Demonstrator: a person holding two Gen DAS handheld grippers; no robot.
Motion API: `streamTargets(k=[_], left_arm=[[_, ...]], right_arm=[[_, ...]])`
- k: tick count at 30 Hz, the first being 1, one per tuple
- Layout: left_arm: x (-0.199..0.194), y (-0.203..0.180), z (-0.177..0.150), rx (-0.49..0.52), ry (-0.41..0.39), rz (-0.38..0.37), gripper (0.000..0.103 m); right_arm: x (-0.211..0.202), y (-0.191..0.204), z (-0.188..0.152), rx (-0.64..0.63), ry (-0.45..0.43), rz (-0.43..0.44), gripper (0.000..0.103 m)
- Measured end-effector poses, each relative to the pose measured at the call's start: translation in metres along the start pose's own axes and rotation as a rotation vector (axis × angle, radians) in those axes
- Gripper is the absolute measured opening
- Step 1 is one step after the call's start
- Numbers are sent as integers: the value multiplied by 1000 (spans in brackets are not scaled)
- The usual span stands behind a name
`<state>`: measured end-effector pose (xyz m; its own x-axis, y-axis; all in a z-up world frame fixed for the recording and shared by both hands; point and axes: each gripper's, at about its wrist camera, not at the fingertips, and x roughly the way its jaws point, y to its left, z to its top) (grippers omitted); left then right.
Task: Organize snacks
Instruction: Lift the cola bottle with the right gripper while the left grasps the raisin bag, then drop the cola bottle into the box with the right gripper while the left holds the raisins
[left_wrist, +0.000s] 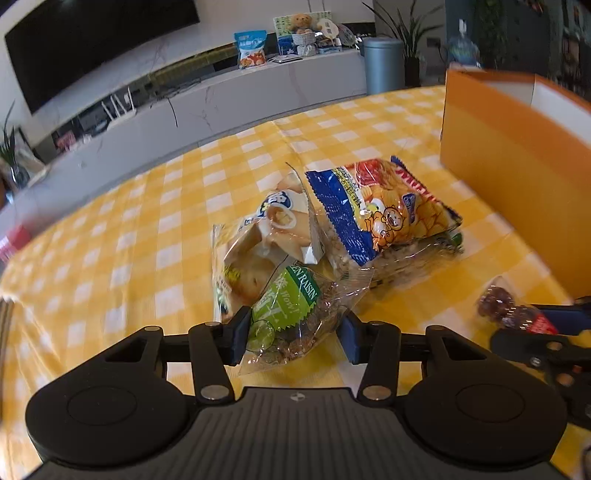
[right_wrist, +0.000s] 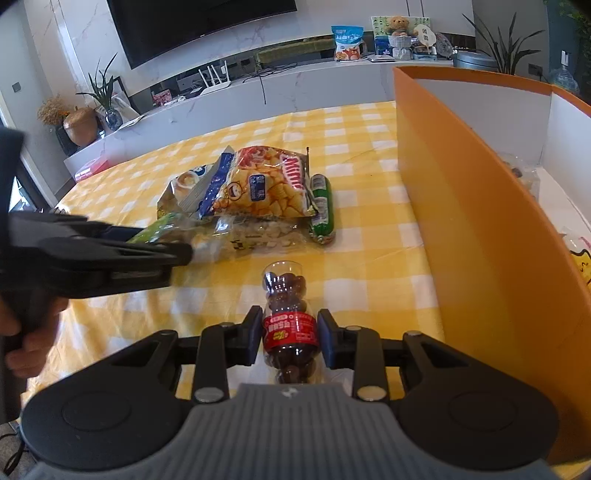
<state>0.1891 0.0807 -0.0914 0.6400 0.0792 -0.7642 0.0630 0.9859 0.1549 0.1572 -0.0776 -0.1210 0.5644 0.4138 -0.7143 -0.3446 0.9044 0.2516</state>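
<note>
On a yellow checked table (left_wrist: 110, 240), the left gripper (left_wrist: 293, 334) had its pads against a near raisin bag (left_wrist: 291, 317), the right gripper (right_wrist: 290, 338) clamped a candy bottle (right_wrist: 290, 325) beside the orange box (right_wrist: 461, 206); the slick, crinkly bag might slip out.

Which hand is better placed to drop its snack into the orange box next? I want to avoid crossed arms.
Right. The right gripper is already clamped on the candy bottle, beside the orange box. The left gripper straddles the raisin bag, farther away.
</note>
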Motion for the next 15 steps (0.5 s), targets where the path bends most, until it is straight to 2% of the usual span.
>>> streamTargets(k=[4, 10, 15], left_arm=[[-20, 12, 0, -75, 42, -84, 56], [-51, 29, -3, -232, 132, -299, 56], [-55, 34, -8, -341, 245, -395, 56]], right_arm=[[-4, 0, 2, 3, -6, -8, 31], [-8, 2, 3, 0, -11, -5, 31], [-14, 5, 5, 13, -17, 50, 31]])
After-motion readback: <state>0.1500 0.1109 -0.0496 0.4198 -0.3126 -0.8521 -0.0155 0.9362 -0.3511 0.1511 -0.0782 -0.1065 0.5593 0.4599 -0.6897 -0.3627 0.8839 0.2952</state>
